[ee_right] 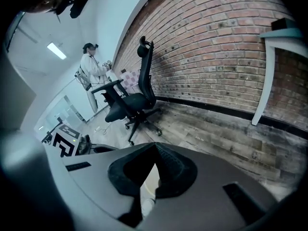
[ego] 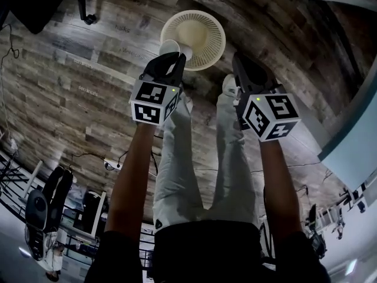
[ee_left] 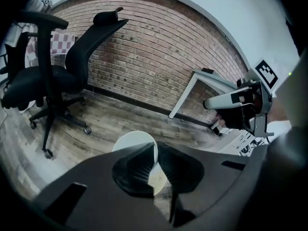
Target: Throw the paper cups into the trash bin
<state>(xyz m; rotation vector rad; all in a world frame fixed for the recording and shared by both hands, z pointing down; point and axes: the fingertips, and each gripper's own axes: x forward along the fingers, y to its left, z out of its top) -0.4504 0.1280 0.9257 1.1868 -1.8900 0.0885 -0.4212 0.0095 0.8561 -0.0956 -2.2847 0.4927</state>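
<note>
My left gripper (ego: 175, 59) is shut on the wall of a white paper cup (ego: 169, 45), right beside the near rim of the round cream mesh trash bin (ego: 197, 37) on the wooden floor. In the left gripper view the cup's rim (ee_left: 132, 139) sticks out left of the closed jaw tips, and the bin's mesh (ee_left: 156, 179) shows below them. My right gripper (ego: 240, 62) hangs to the right of the bin, above a white shoe (ego: 228, 85). Its jaws meet at the tips (ee_right: 155, 147), with nothing seen between them.
My own legs in pale trousers (ego: 200, 158) stand just behind the bin. A black office chair (ee_left: 53, 76) stands to the left before a brick wall (ee_left: 159, 57). A white table leg (ee_left: 185, 93) is at the right, and a pale table edge (ego: 353, 140). A person in a white coat (ee_right: 91, 64) stands far off.
</note>
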